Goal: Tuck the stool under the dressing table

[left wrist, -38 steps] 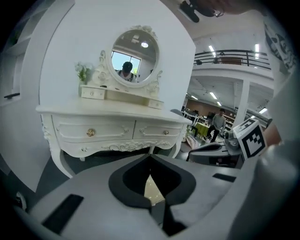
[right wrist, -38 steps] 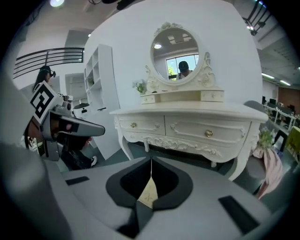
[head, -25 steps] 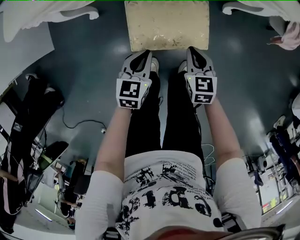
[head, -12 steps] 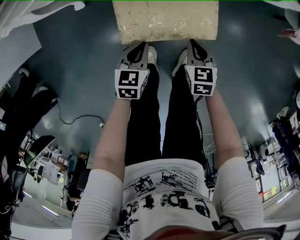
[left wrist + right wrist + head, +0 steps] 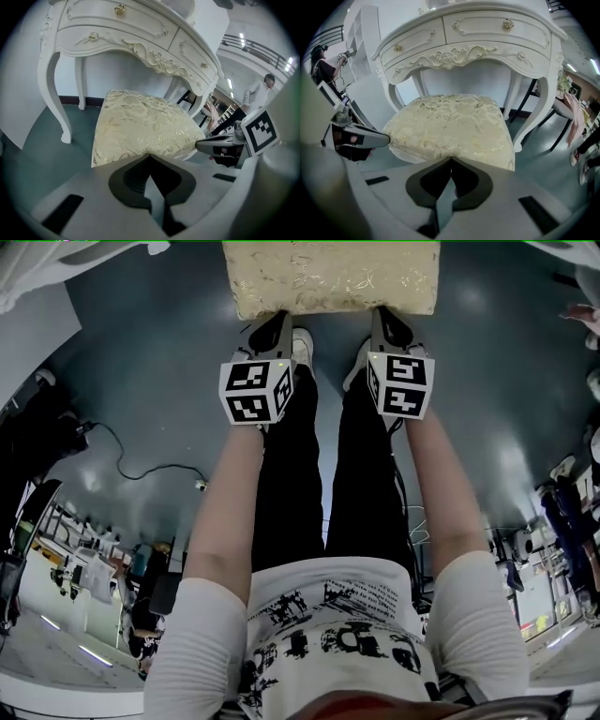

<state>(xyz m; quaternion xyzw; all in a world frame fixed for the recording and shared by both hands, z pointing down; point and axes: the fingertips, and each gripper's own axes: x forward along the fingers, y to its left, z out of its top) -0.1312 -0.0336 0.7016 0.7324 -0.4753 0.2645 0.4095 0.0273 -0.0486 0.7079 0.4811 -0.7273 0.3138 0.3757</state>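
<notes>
Dark floor: stool has slid farther forward; left tongs and right tongs, both closed, touch its edge.

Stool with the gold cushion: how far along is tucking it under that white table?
Partly done: the far end of the stool already sits in under the dressing table. In hand: the left claw and right claw, both shut, press their tips against its near edge. Left: the near part of the seat sticks out in front, so more pushing seems needed.
</notes>
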